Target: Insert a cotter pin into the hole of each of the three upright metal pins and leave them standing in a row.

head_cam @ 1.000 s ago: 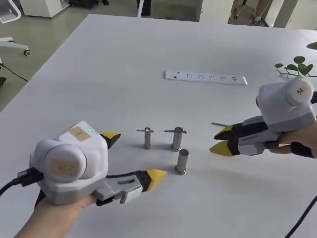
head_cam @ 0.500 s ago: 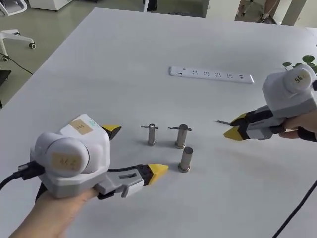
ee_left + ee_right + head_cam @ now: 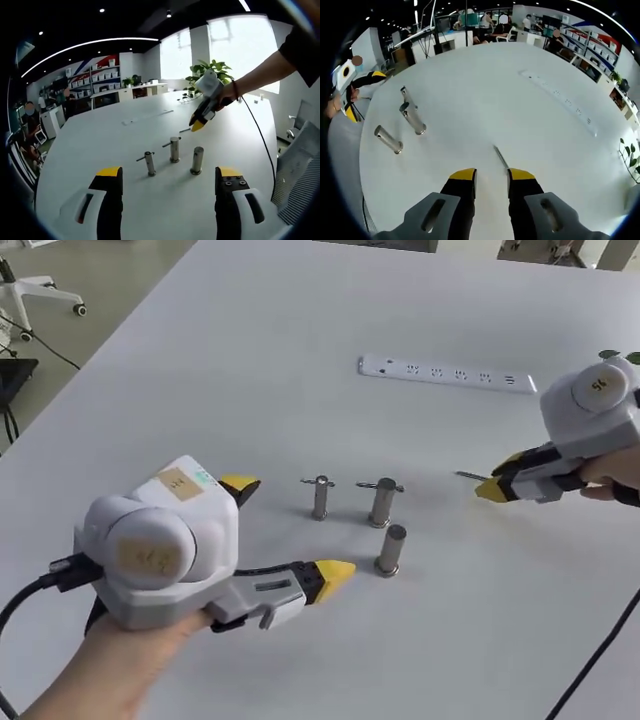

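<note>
Cotter pins point(image 3: 380, 485) already sit crosswise through the tops of two of the three upright metal pins: the left pin point(image 3: 320, 498) and the middle pin point(image 3: 382, 503). The bare pin point(image 3: 390, 550) stands just beside the middle one, on the side nearer you. All three are upright on the white worktop point(image 3: 200, 390), ahead of your left gripper point(image 3: 288, 527). Its fingers are spread wide with nothing between them. In the left gripper view the three stand beyond the fingertips, inside the span of the gap and apart from both tips, with the bare pin point(image 3: 197, 160) closest to the right-hand finger.

A loose cotter pin point(image 3: 470, 477) lies flat on the worktop right at the tips of your right gripper point(image 3: 492, 490). In the right gripper view it point(image 3: 501, 156) runs out from the narrow gap between the fingers. Those fingers are drawn almost together, and you cannot tell whether they are pinching its near end. From them, the metal pins are well off to the left. A power strip point(image 3: 445, 373) lies far beyond the fingertips.
</note>
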### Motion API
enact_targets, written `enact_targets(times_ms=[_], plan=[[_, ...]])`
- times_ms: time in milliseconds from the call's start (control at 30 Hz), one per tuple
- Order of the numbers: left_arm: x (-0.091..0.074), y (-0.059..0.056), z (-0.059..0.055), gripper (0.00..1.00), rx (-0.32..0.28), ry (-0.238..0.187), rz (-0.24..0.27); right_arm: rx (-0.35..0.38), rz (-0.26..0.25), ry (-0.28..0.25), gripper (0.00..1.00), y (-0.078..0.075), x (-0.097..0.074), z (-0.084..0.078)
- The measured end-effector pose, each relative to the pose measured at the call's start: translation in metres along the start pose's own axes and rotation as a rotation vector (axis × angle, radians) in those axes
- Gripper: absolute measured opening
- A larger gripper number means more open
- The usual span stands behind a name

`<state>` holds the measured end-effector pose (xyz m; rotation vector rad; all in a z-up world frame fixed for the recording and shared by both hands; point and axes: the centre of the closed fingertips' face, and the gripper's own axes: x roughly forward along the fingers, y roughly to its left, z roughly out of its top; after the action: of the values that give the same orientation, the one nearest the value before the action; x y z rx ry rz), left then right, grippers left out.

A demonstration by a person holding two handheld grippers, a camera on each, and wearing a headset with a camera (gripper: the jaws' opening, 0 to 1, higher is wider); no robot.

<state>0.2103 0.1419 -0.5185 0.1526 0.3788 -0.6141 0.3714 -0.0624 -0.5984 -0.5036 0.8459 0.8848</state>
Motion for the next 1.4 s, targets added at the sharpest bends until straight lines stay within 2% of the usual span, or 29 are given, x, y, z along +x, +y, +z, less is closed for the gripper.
enact_targets(times_ms=[167, 267, 467, 733, 900, 1167, 1233, 1400], plan=[[0.000, 0.000, 0.000, 0.75, -0.004, 0.002, -0.002, 0.045, -0.038, 0.005, 0.19, -0.018, 0.006, -0.007], [0.001, 0.001, -0.001, 0.74, -0.009, 0.005, -0.001, 0.060, -0.037, -0.004, 0.19, -0.017, 0.007, -0.006], [0.002, 0.002, -0.002, 0.74, -0.019, 0.008, -0.002, 0.037, -0.030, 0.007, 0.16, -0.017, 0.014, -0.006], [0.003, 0.001, -0.002, 0.73, -0.020, 0.009, -0.003, 0.059, -0.029, 0.019, 0.07, -0.022, 0.014, -0.006], [0.003, 0.000, -0.002, 0.73, -0.021, 0.007, -0.007, 0.027, -0.038, 0.056, 0.00, -0.019, 0.012, -0.008], [0.003, -0.001, -0.002, 0.73, -0.018, 0.007, -0.009, -0.054, -0.027, 0.134, 0.00, -0.014, 0.008, -0.009], [0.003, -0.001, -0.002, 0.73, -0.018, 0.007, -0.008, -0.088, -0.020, 0.144, 0.00, -0.012, 0.008, -0.009], [0.003, -0.001, -0.003, 0.72, -0.019, 0.010, -0.008, -0.115, -0.018, 0.153, 0.00, -0.010, 0.008, -0.008]])
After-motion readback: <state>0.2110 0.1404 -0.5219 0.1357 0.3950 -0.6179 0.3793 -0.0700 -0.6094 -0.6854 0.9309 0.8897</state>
